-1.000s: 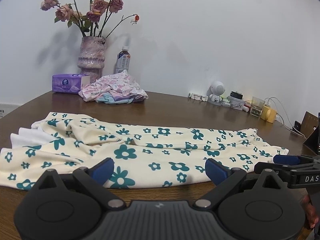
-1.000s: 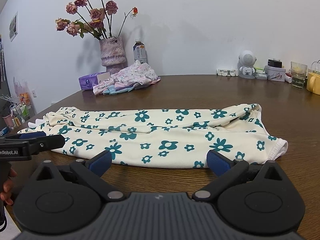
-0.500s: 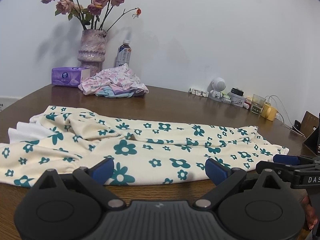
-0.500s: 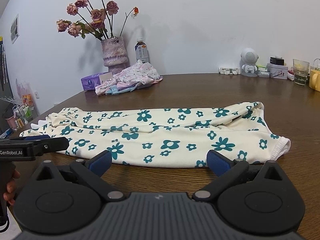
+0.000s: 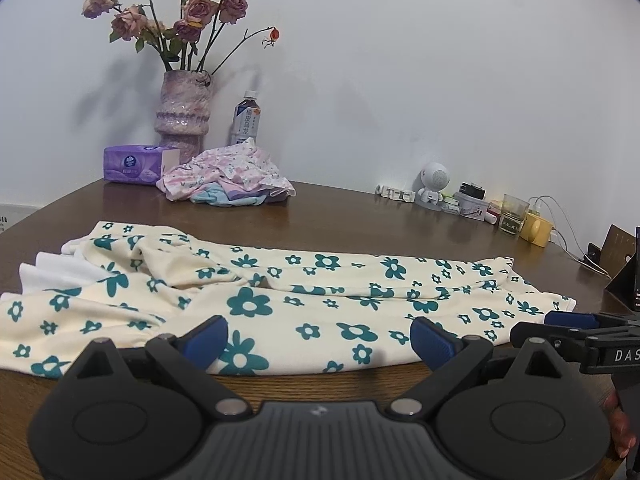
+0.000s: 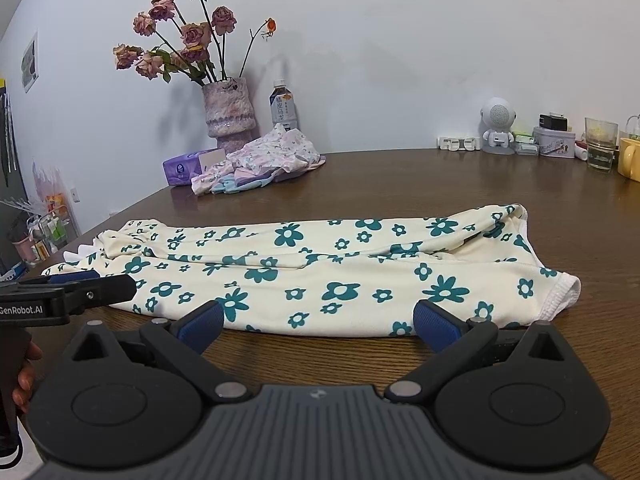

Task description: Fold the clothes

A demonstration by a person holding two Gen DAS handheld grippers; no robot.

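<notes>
While both claws hover spread and empty just short of the near hem, nothing of the cloth is yet taken. The left claw (image 5: 319,338) has its blue pads wide apart over the near edge of the floral garment (image 5: 280,300), and the right claw (image 6: 318,322) stands likewise, jaws wide, just before that edge toward the garment's other end.

The garment lies lengthwise across the brown table (image 6: 460,184), already doubled along its length, cream with teal flowers, with a white-trimmed end (image 6: 560,292) on the right and a rumpled, bunched end on the left. It looks thin, light and limp; it should drape and sag when lifted, and a single layer would likely peel away from the one beneath. A sound hold would probably pinch both layers at the near edge, one claw toward each end of the garment.

Beyond the garment, well apart, sit a pile of pastel clothes (image 5: 228,178), a vase (image 5: 182,116) and a bottle (image 5: 246,122).
</notes>
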